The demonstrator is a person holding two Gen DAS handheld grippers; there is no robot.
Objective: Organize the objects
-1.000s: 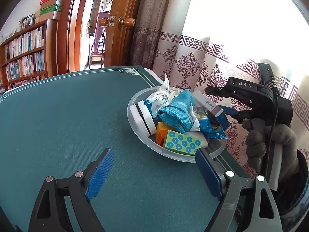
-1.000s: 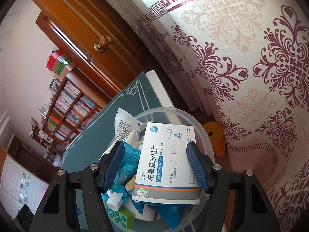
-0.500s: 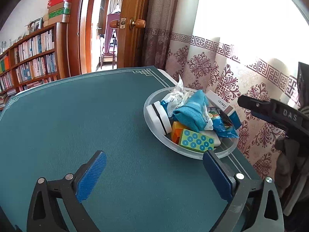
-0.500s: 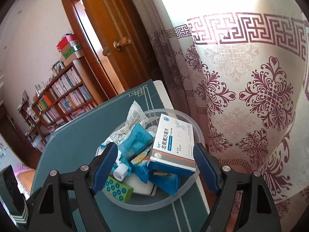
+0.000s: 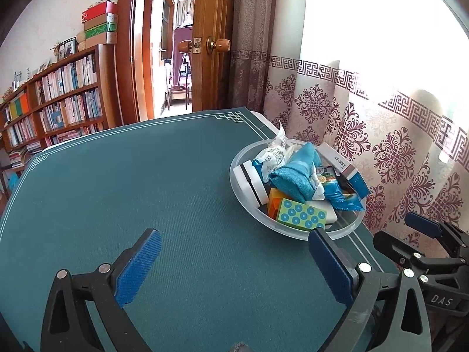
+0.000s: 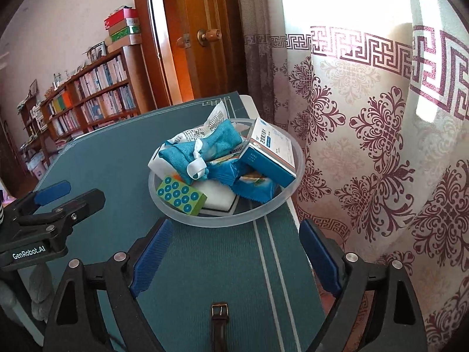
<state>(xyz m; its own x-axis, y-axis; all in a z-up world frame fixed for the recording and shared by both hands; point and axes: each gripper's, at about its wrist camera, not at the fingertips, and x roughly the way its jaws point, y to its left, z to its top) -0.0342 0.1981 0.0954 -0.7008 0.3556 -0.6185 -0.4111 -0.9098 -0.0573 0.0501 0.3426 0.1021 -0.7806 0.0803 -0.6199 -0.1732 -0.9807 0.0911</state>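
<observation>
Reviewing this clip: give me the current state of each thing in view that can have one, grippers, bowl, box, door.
Left hand-held gripper: open, empty.
Right hand-held gripper: open, empty.
Clear bowl: upright on the table, full.
Medicine box: closed, tilted on the pile in the bowl.
Teal cloth: crumpled on the pile.
Door: open.

Table covered in a teal mat with thin white border lines. One clear plastic bowl sits near its curtain-side edge, heaped with small items.
</observation>
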